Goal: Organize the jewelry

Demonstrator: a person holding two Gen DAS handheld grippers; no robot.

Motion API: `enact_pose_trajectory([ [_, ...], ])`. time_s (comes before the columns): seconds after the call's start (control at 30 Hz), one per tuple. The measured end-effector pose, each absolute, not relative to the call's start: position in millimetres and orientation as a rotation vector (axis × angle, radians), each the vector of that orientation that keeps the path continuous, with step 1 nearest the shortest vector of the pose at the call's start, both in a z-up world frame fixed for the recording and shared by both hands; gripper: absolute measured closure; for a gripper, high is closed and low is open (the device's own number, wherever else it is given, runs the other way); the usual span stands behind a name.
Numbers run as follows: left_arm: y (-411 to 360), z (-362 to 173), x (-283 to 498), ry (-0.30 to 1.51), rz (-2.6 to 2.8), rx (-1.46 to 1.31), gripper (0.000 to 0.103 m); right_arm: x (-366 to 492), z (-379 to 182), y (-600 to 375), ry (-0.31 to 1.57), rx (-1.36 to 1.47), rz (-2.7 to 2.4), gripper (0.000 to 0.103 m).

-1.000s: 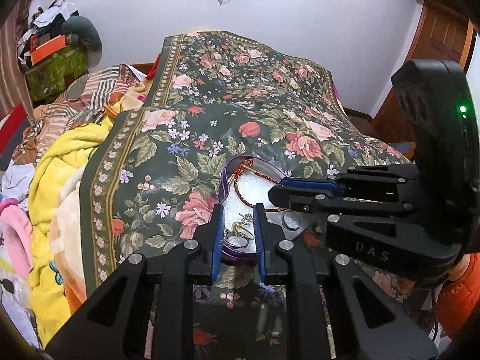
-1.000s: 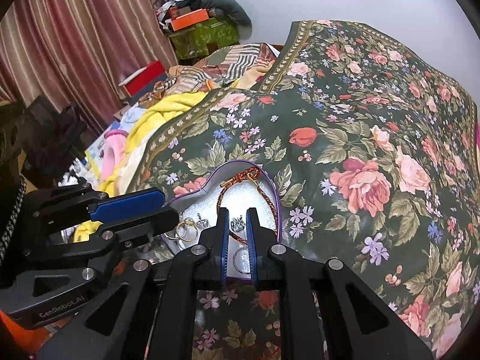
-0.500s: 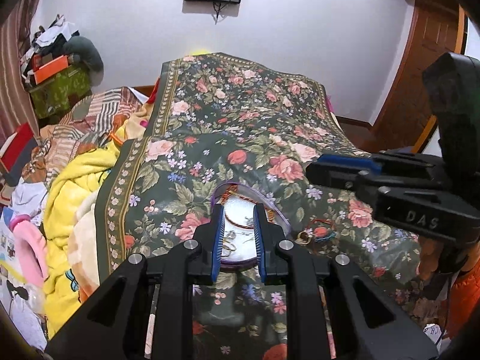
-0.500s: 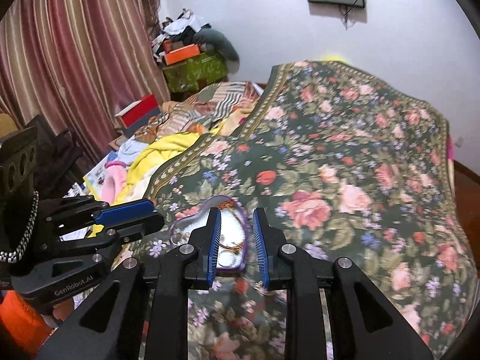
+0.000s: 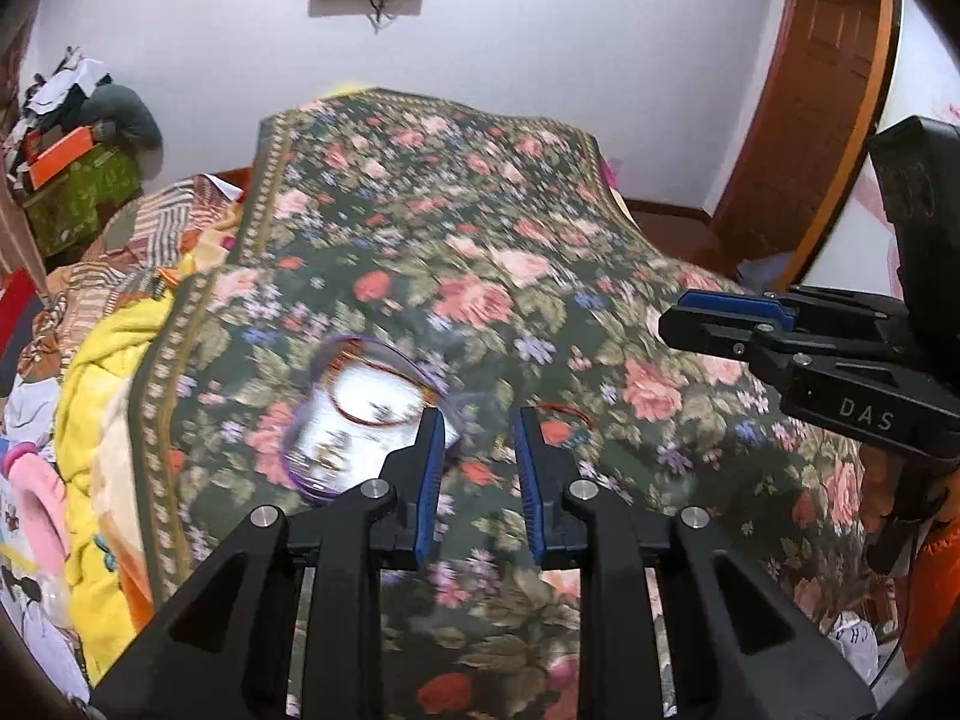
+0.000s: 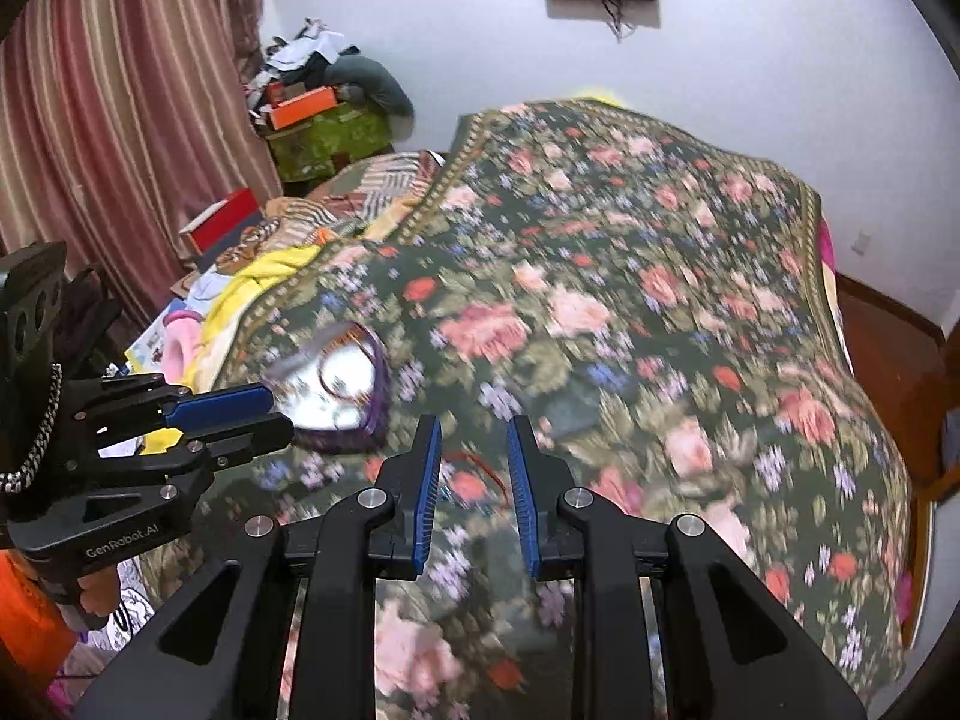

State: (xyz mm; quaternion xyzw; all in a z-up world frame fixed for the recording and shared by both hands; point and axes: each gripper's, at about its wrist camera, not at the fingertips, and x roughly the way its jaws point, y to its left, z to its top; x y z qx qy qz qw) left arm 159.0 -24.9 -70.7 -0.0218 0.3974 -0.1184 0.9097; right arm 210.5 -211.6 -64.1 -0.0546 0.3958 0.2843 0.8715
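Bed: a bed under a dark green floral blanket (image 5: 480, 276) with pink and red roses fills both views; both pictures are motion-blurred.
Jewelry box: a heart-shaped box with a purple rim and a white lining (image 5: 360, 414) lies on the blanket, at 10 o'clock from the left tool's tips in the left wrist view and at 10 o'clock from the right tool's tips in the right wrist view (image 6: 336, 390). A thin red cord necklace lies looped inside; smaller pieces inside are too blurred to tell.
Loose jewelry: a thin red bangle (image 5: 564, 414) lies on the blanket outside the box, at 1 o'clock just beyond the left tool's tips.
Left tool: the left black two-finger tool with blue pads (image 5: 479, 420) hangs above the blanket, jaws apart, nothing between them; they have just been opening.
Right tool: the right black two-finger tool with blue pads (image 6: 474, 426) stands released, nothing gripped.
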Motion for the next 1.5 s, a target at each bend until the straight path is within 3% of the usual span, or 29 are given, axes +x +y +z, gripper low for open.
enact_pose_trajectory([
  [0.47, -49, -143, 183, 1.01, -0.266, -0.042, 0.08, 206, -115, -232, 0.963, -0.128, 0.58, 0.081],
  [0.5, -50, -146, 186, 1.016, -0.268, -0.046, 0.08, 207, -117, -232, 0.971, -0.129, 0.583, 0.079],
  [0.57, -52, -150, 191, 1.022, -0.265, -0.04, 0.08, 209, -121, -230, 0.984, -0.127, 0.589, 0.063],
  [0.63, -54, -152, 196, 1.022, -0.263, -0.029, 0.08, 210, -124, -229, 0.982, -0.123, 0.593, 0.055],
  [0.73, -55, -154, 201, 1.018, -0.264, -0.021, 0.079, 212, -126, -227, 0.981, -0.13, 0.6, 0.055],
  [0.97, -66, -158, 214, 1.006, -0.277, 0.019, 0.064, 221, -134, -228, 0.999, -0.114, 0.597, 0.055],
  [1.13, -73, -160, 217, 0.99, -0.277, 0.05, 0.064, 223, -139, -229, 1.008, -0.111, 0.595, 0.055],
  [1.2, -72, -160, 218, 0.985, -0.275, 0.049, 0.067, 224, -140, -228, 1.01, -0.109, 0.595, 0.055],
  [1.37, -65, -160, 219, 0.987, -0.259, 0.028, 0.095, 225, -140, -224, 1.016, -0.116, 0.6, 0.055],
  [1.5, -62, -158, 216, 0.982, -0.26, 0.023, 0.095, 227, -141, -216, 1.023, -0.138, 0.608, 0.055],
])
